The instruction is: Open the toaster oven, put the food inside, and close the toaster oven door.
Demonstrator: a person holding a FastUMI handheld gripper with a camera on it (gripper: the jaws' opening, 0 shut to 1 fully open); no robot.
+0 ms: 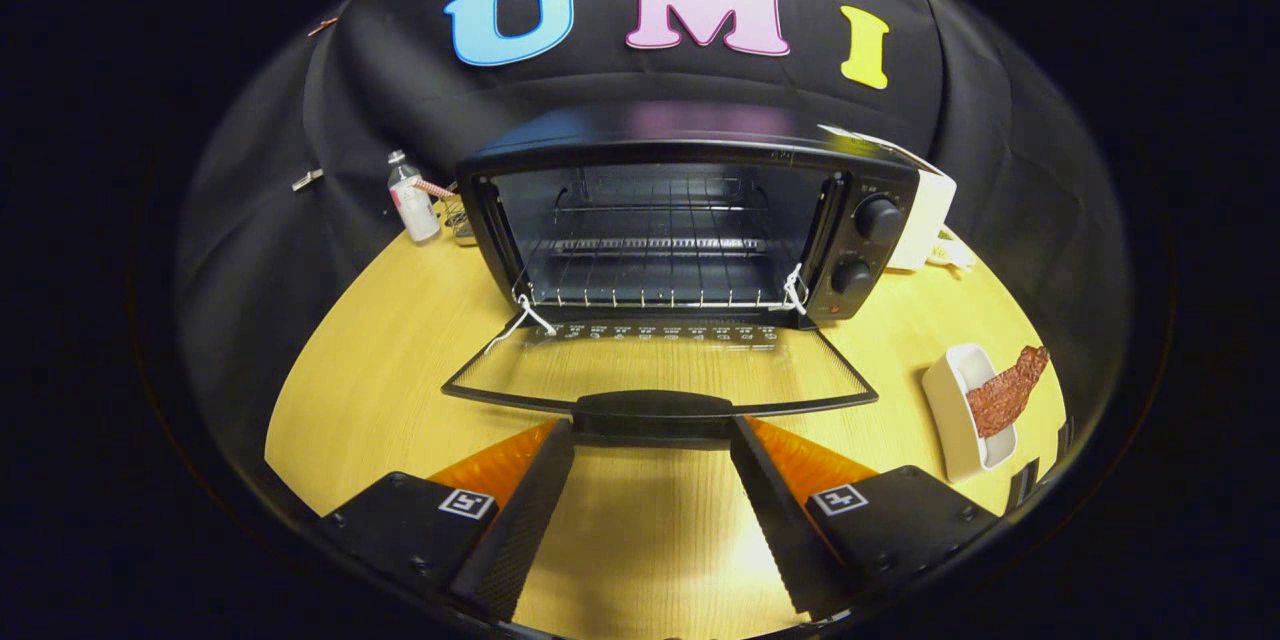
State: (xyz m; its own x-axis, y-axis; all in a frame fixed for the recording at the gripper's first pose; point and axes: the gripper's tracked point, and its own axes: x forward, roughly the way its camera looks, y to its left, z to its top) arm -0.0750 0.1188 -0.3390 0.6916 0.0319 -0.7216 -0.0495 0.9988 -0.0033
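Observation:
A black toaster oven (690, 220) stands on the wooden table with its glass door (660, 365) folded down flat toward me. Its wire rack (655, 295) is bare. The door's dark handle (655, 407) lies just ahead of my gripper (652, 440), whose fingers are spread wide and hold nothing; the fingertips (555, 435) sit at either end of the handle. The food, a reddish-brown strip (1005, 390), rests in a small white dish (950, 415) to the right of the door, beyond my right finger.
A small clear bottle (412, 200) stands left of the oven by the cloth wall. A white box (930, 210) sits behind the oven's right side. White strings (520, 315) hang at the door hinges. Two knobs (865, 240) are on the oven's right panel.

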